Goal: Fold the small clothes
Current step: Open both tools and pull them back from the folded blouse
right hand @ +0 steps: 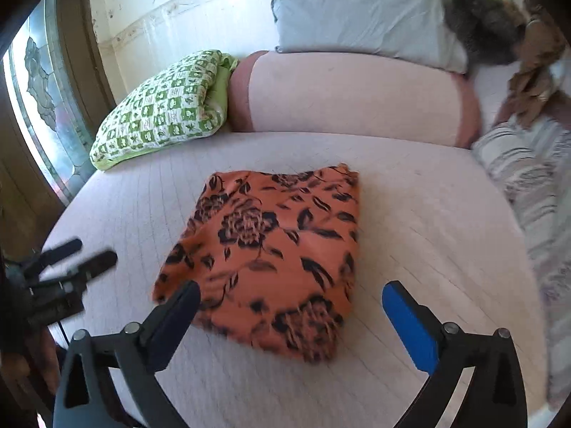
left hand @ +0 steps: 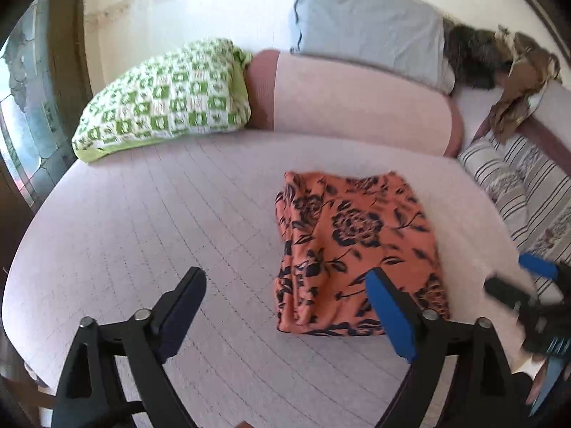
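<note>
An orange cloth with a dark flower print (left hand: 357,242) lies folded into a rough rectangle on the pale bed sheet (left hand: 142,232). My left gripper (left hand: 285,285) hovers above the cloth's near left corner, jaws wide open and holding nothing. In the right wrist view the same cloth (right hand: 271,249) lies just ahead of my right gripper (right hand: 291,294), which is also wide open and empty above the cloth's near edge. The right gripper (left hand: 517,276) shows blurred at the right of the left wrist view. The left gripper (right hand: 85,253) shows blurred at the left of the right wrist view.
A green checked pillow (left hand: 164,100), a pink bolster (left hand: 357,107) and a light-blue pillow (left hand: 364,21) line the back of the bed. A striped cushion (left hand: 517,185) and a crumpled brown cloth (left hand: 521,82) lie at the right. A window (right hand: 46,107) stands at the left.
</note>
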